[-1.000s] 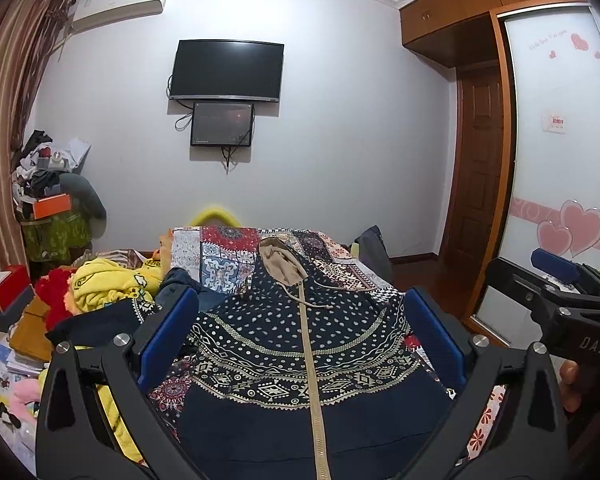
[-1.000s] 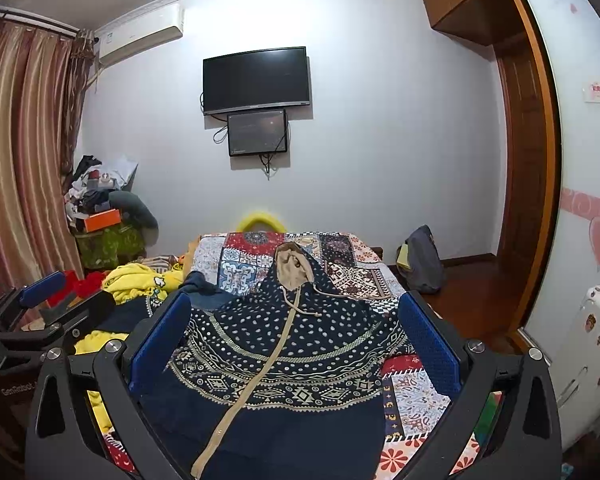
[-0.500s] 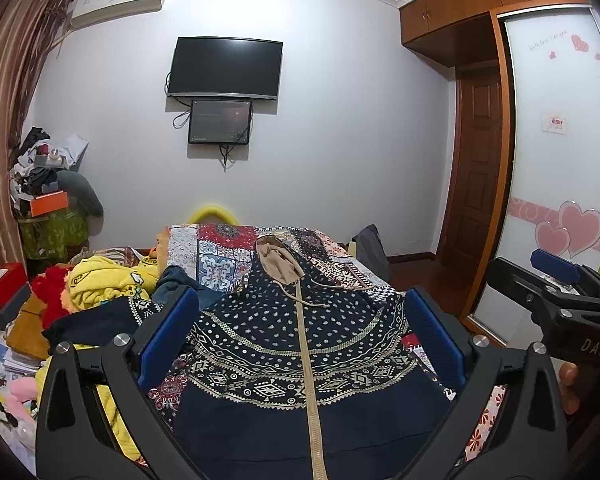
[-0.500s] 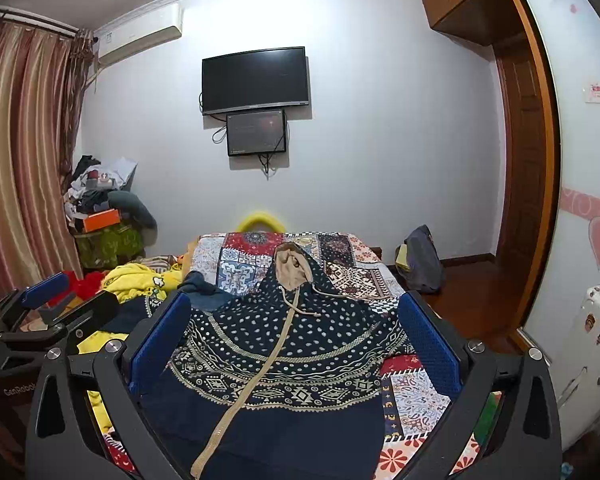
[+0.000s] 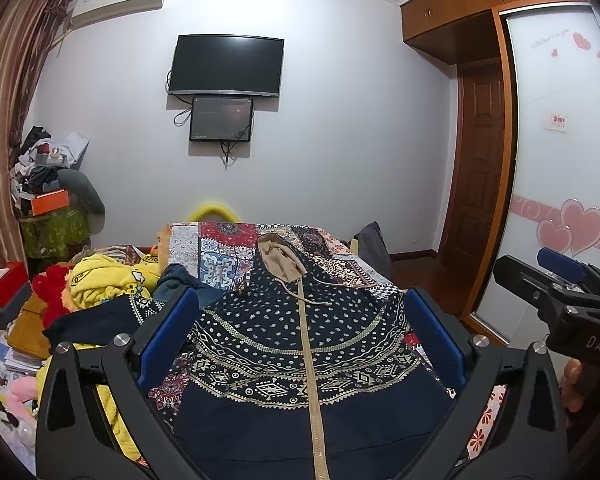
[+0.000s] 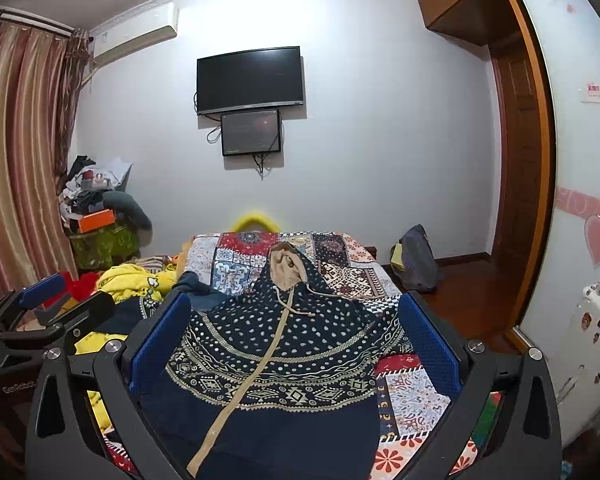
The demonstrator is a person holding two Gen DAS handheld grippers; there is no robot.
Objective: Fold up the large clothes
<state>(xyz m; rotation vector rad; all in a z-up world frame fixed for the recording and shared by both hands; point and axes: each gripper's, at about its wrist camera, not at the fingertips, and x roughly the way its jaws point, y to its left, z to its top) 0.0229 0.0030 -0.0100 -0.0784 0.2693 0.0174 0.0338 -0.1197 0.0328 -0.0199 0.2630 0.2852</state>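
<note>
Above the hoodie (image 5: pixel 300 344), spread zip-up on the bed (image 6: pixel 412 392) for folding, left gripper (image 5: pixel 300 332) and right gripper (image 6: pixel 292 336) hover wide, empty.

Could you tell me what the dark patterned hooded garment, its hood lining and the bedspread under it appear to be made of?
Hooded garment: soft matte printed cloth, probably knit or fleece; it drapes limply without shine. Hood lining: plain tan fabric, likely jersey or fleece; it slumps in soft folds. Bedspread: thin printed patchwork cloth, probably cotton; it lies flat, with a flat look.

Left tool (image 5: pixel 302 336) and right tool (image 6: pixel 294 334) level, side by side (jaws spread wide, gripping nothing).
</note>
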